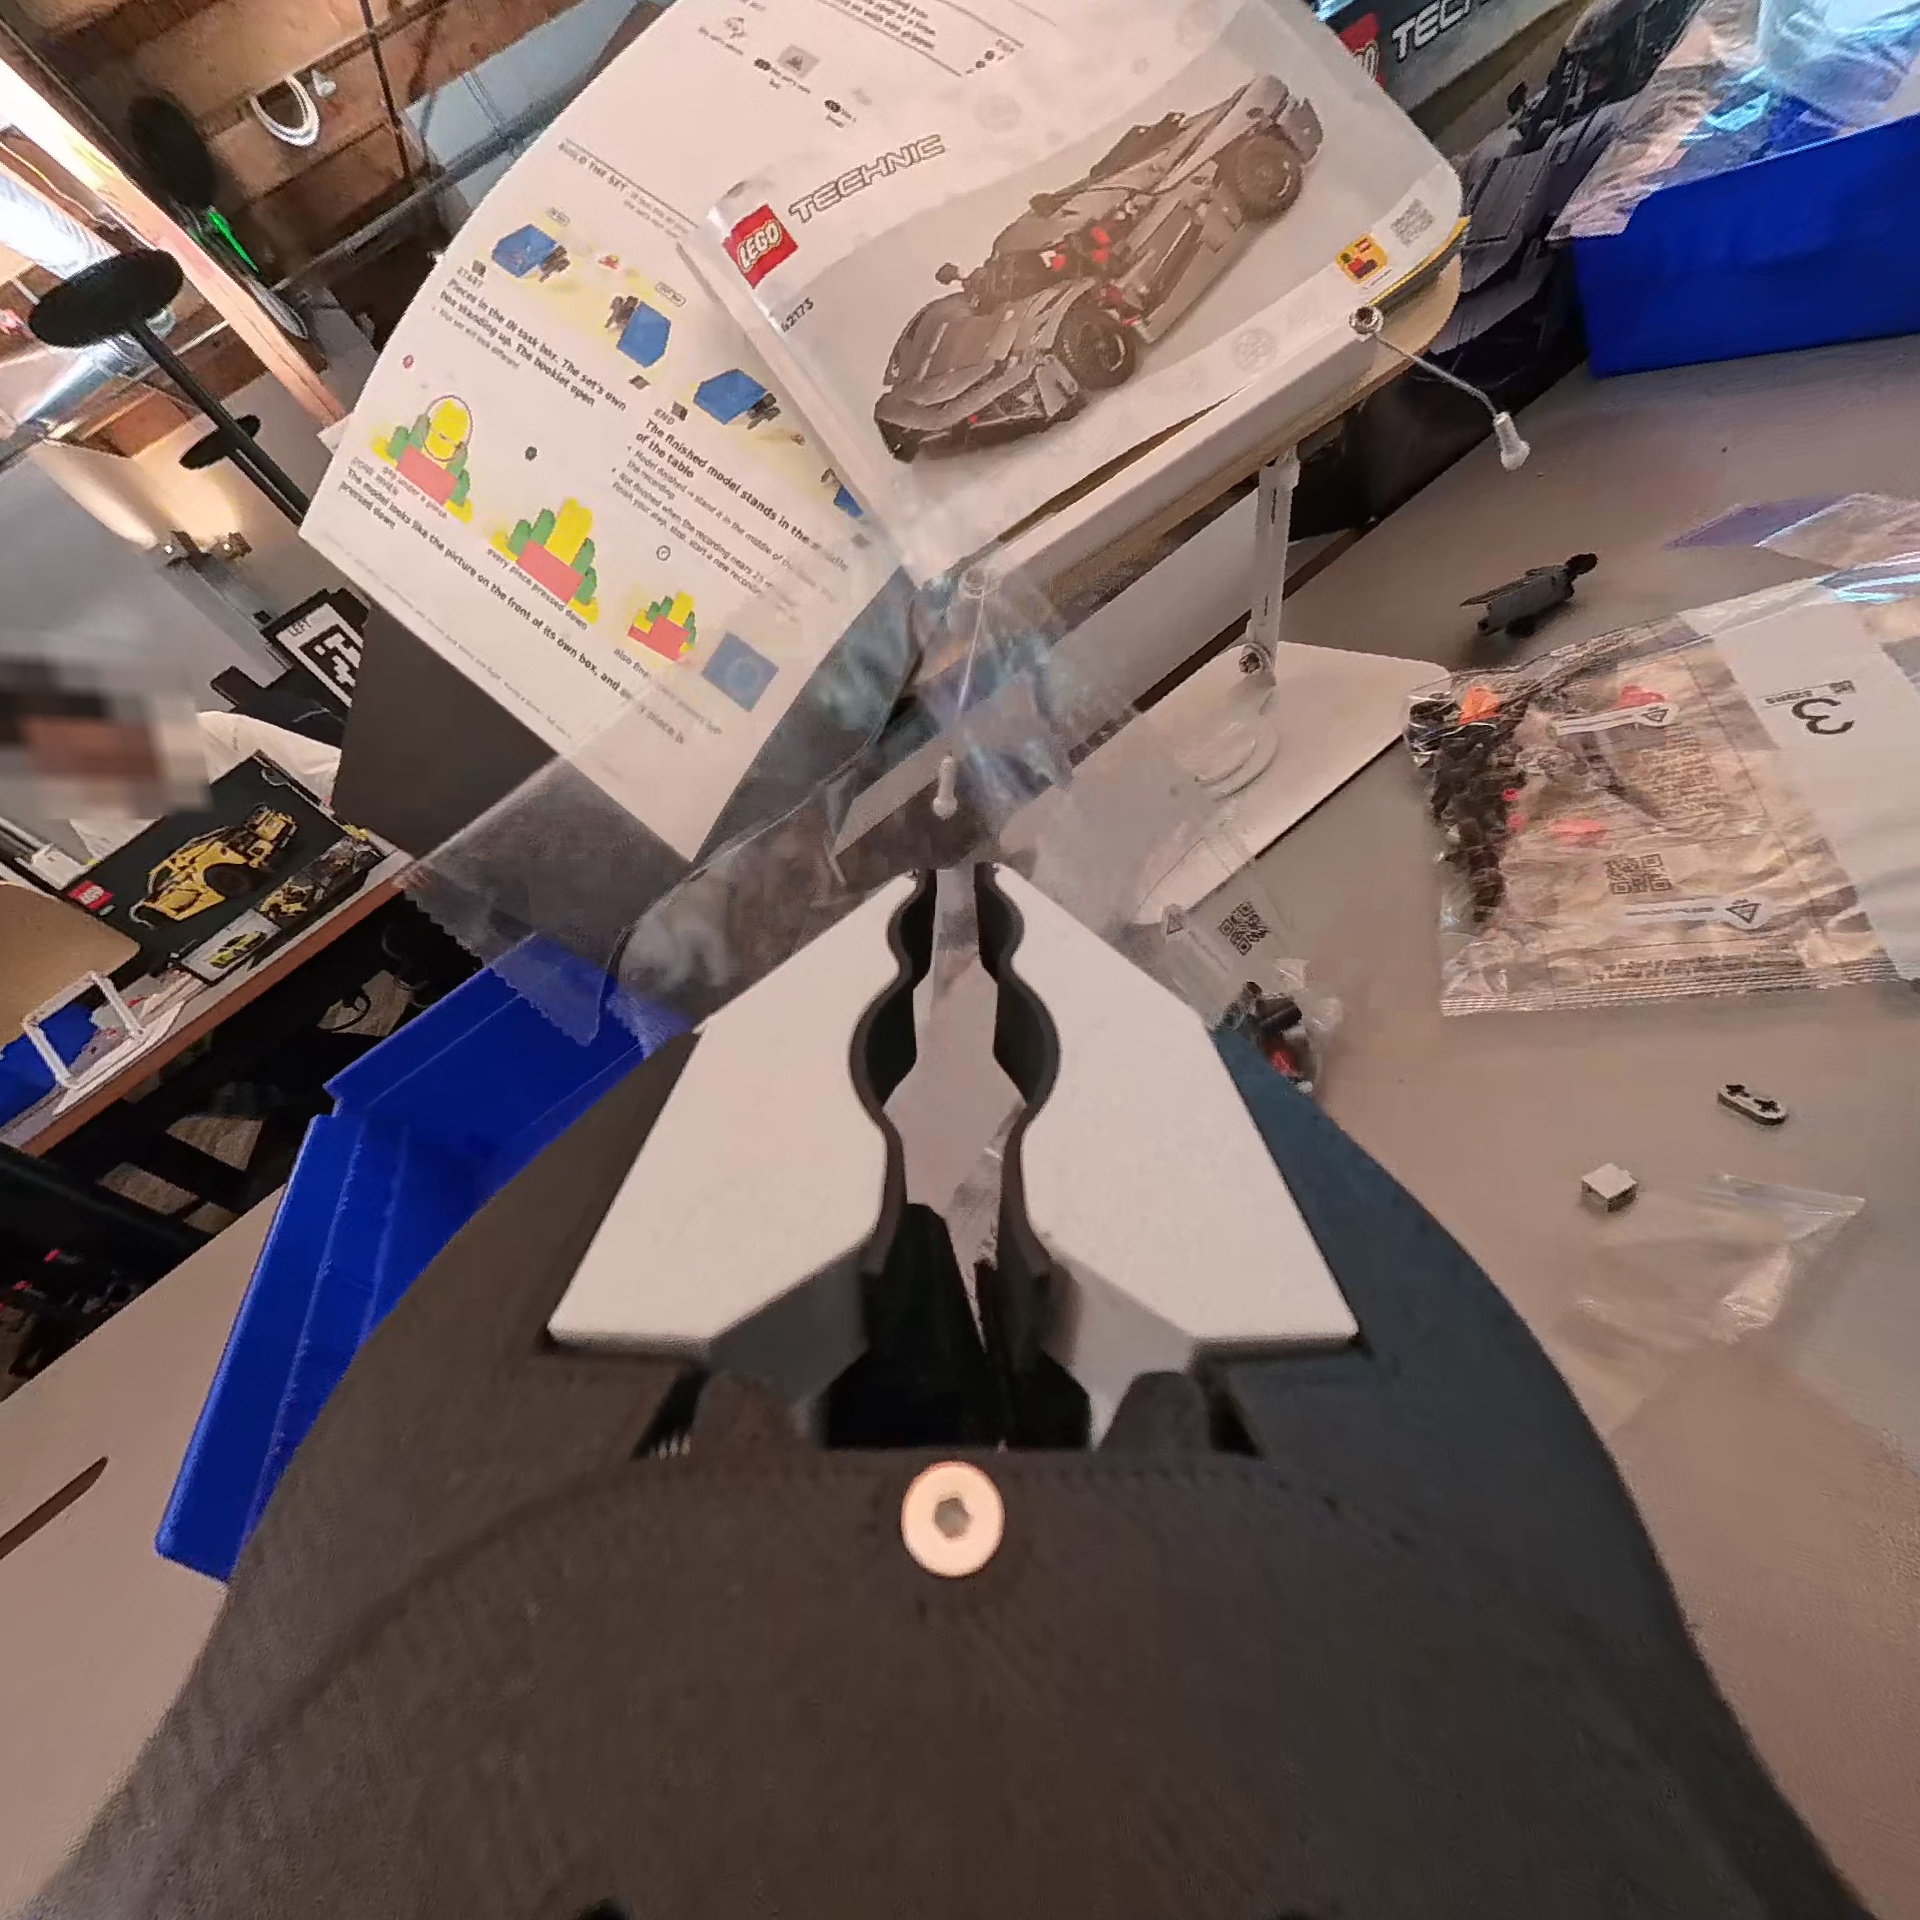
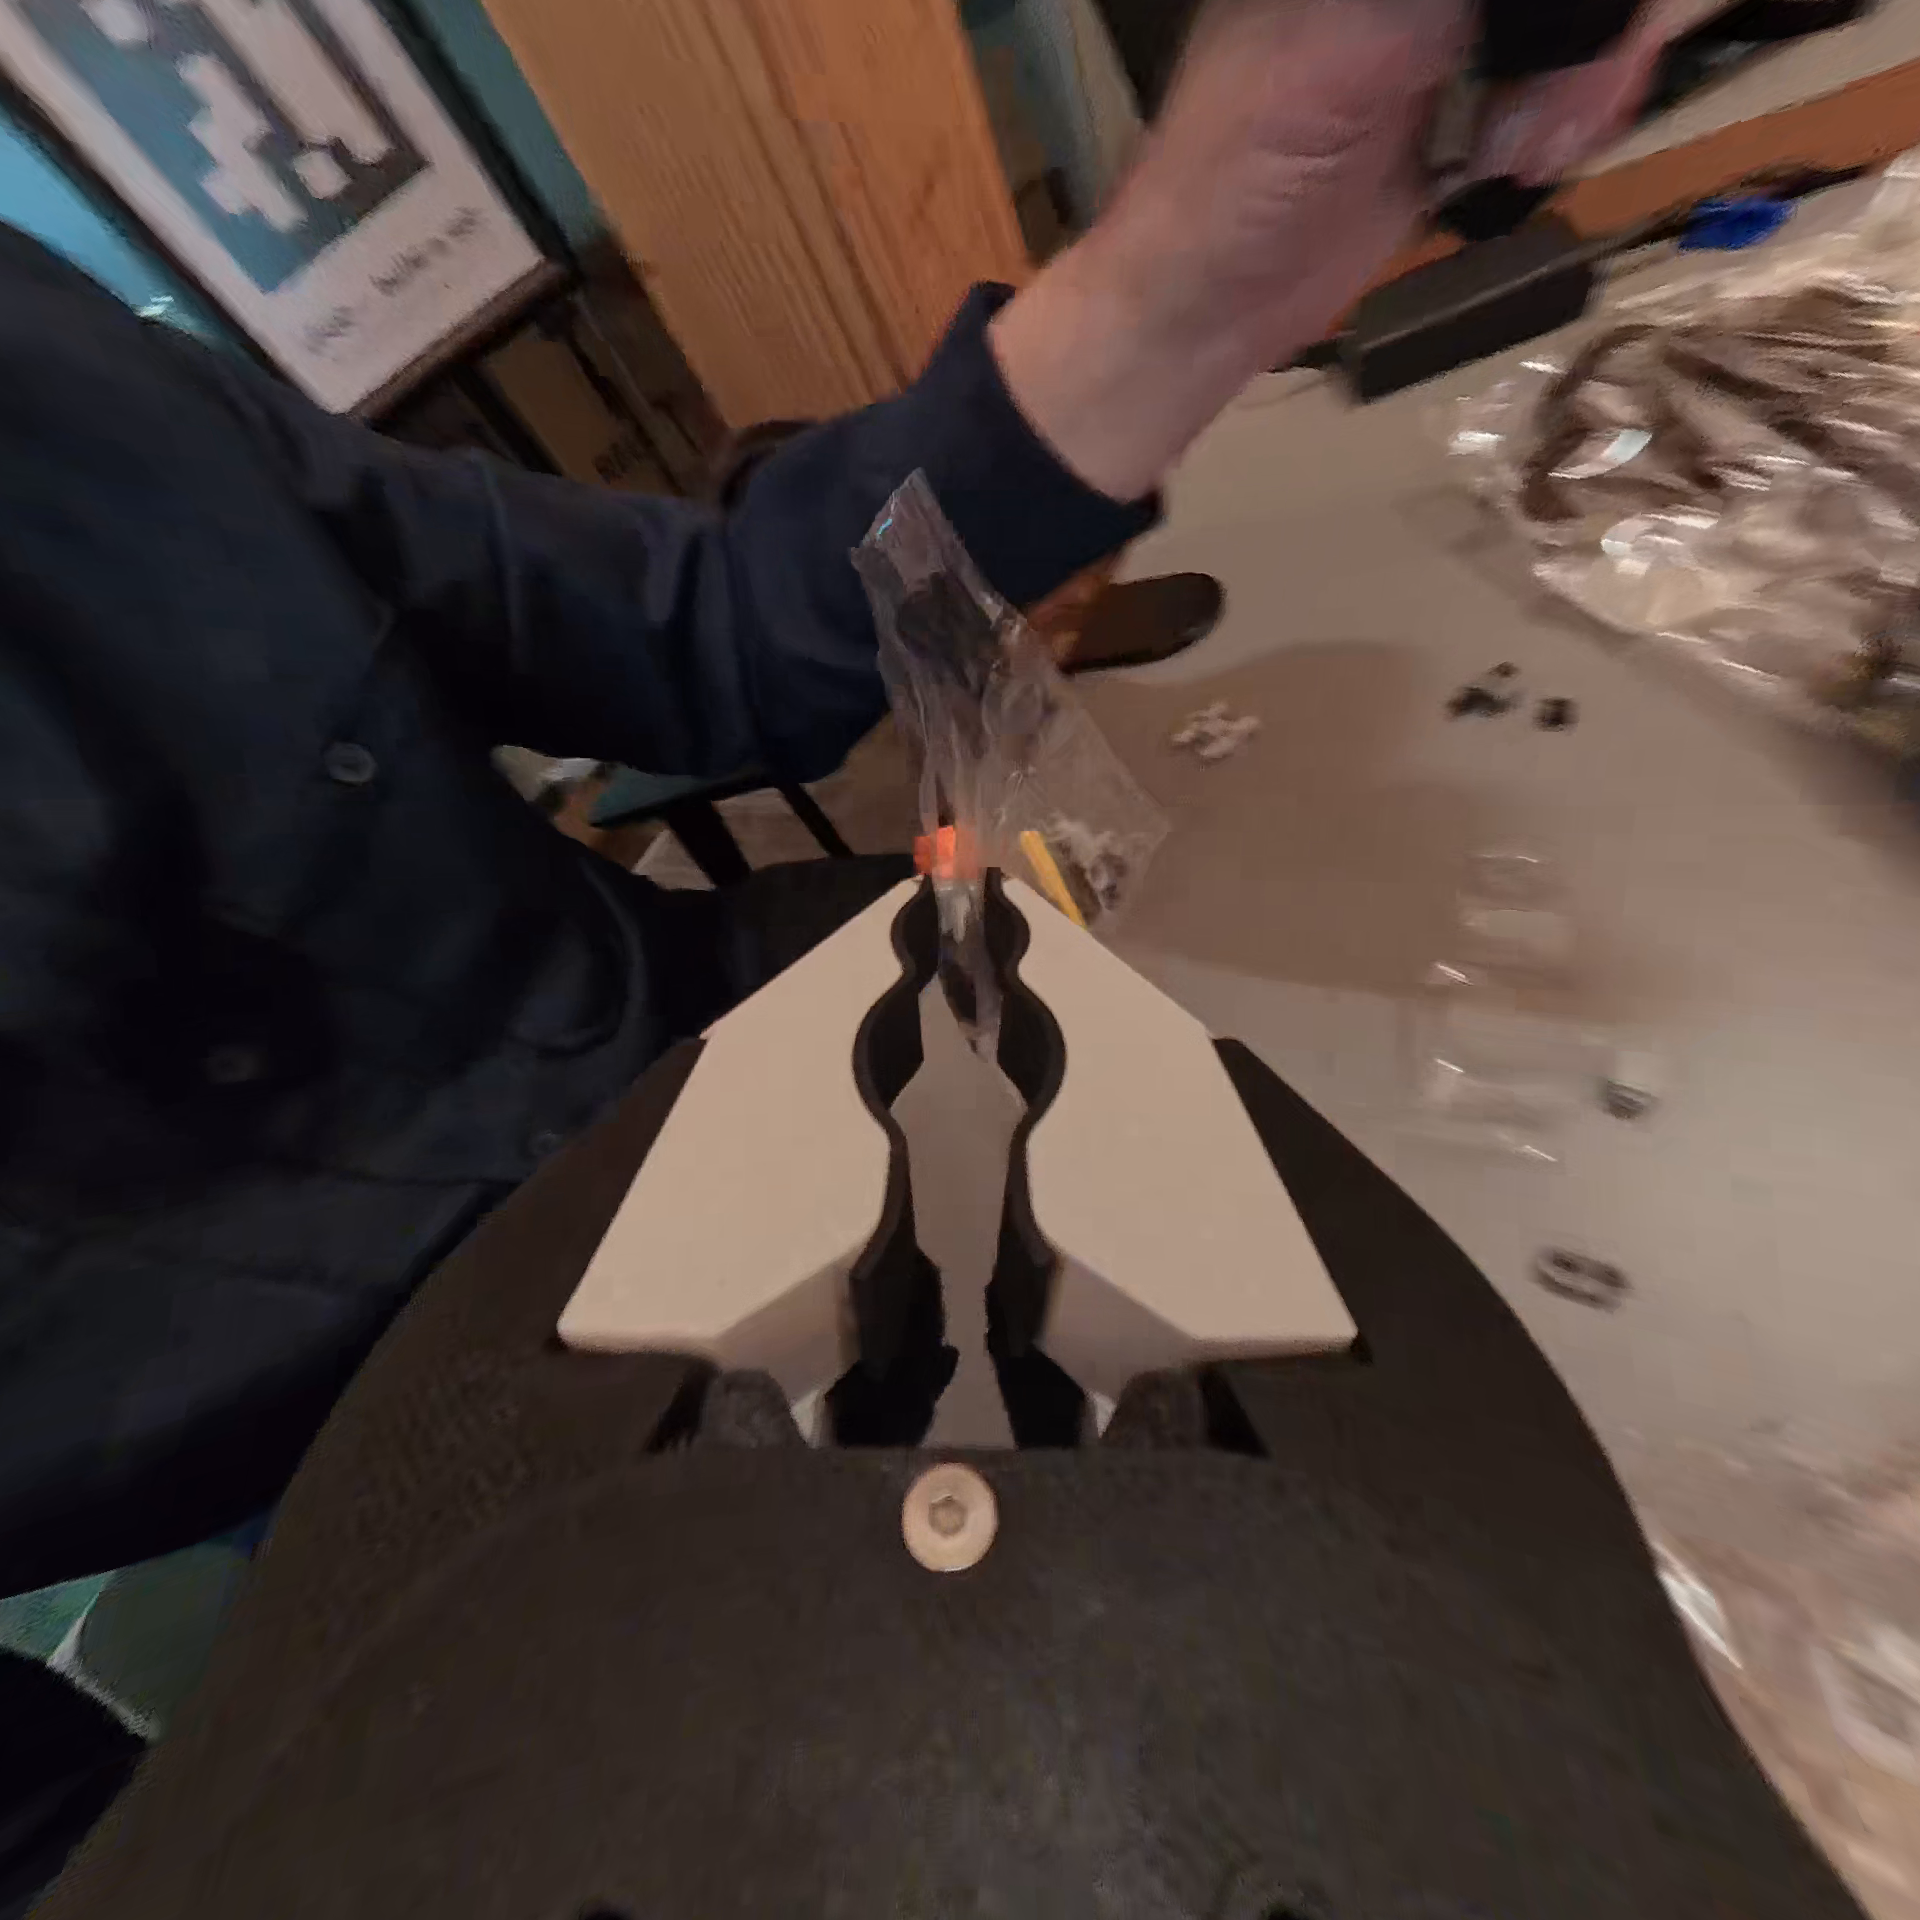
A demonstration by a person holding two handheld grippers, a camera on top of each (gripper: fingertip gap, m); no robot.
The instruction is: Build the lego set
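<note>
My left gripper (image 1: 958,883) is shut on a large clear plastic bag (image 1: 790,831), held up in the air in front of the instruction booklet (image 1: 1091,281) on its white stand. My right gripper (image 2: 958,881) is shut on a small clear bag (image 2: 987,707) holding black, orange and yellow pieces, raised above the table. In the right wrist view a person's hand (image 2: 1236,218) and dark sleeve (image 2: 623,582) hold the other gripper behind that bag. A numbered parts bag (image 1: 1662,821) lies on the table at the right.
A blue bin (image 1: 416,1174) sits at the left table edge and another (image 1: 1756,260) at the back right. Loose small pieces (image 1: 1752,1103) and empty clear bags (image 1: 1714,1247) lie on the grey table. Crumpled bags (image 2: 1714,436) and small pieces (image 2: 1507,707) show in the right wrist view. Tip to tip, the grippers are about 25 cm apart.
</note>
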